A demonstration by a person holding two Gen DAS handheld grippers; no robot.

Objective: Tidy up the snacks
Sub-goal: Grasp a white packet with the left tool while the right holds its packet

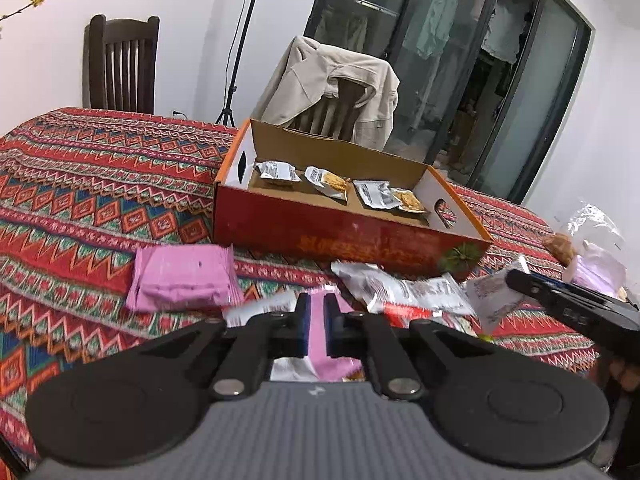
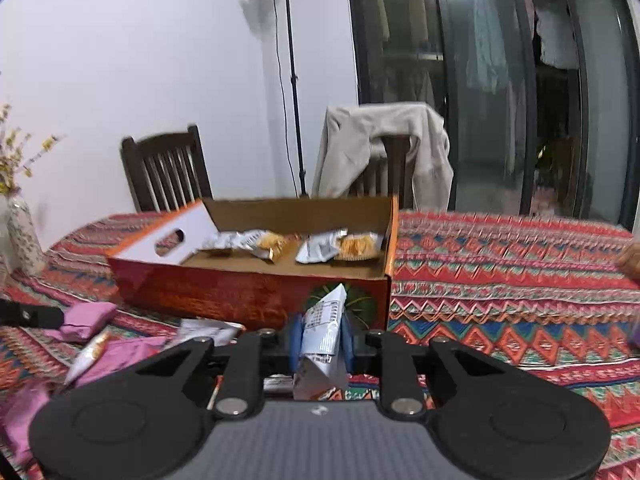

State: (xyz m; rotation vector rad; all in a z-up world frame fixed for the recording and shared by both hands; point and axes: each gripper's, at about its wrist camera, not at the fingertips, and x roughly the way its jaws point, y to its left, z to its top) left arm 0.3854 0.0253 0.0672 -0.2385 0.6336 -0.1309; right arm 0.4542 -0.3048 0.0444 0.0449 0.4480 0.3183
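The red cardboard box (image 1: 352,236) is sitting open on the patterned tablecloth (image 1: 92,184), and everything else is lying in relation to it. Inside the box, several white-and-orange snack packets (image 1: 326,182) are lying in a row along its brown floor, spread from its left end to its right end.

In front of the box's near wall, the left gripper (image 1: 316,326) is clamping a pink snack packet (image 1: 316,344) between its blue pads, with the jaws pressed tight on the thin wrapper; the packet is hanging just below and in front of the box's long side. To the left of that, and also in front of the box, another pink packet (image 1: 184,280) is resting flat on the cloth. A loose heap of white-and-red packets (image 1: 404,290) is lying against the foot of the box's near wall, towards its right corner.

The right gripper (image 2: 322,340) is gripping a white printed packet (image 2: 324,332), which is standing upright between its pads directly in front of the box's right front corner; it appears to be lifted clear of the cloth, though motion blur is making that hard to confirm.

Behind the box, a beige jacket (image 1: 336,80) is hanging over a chair.
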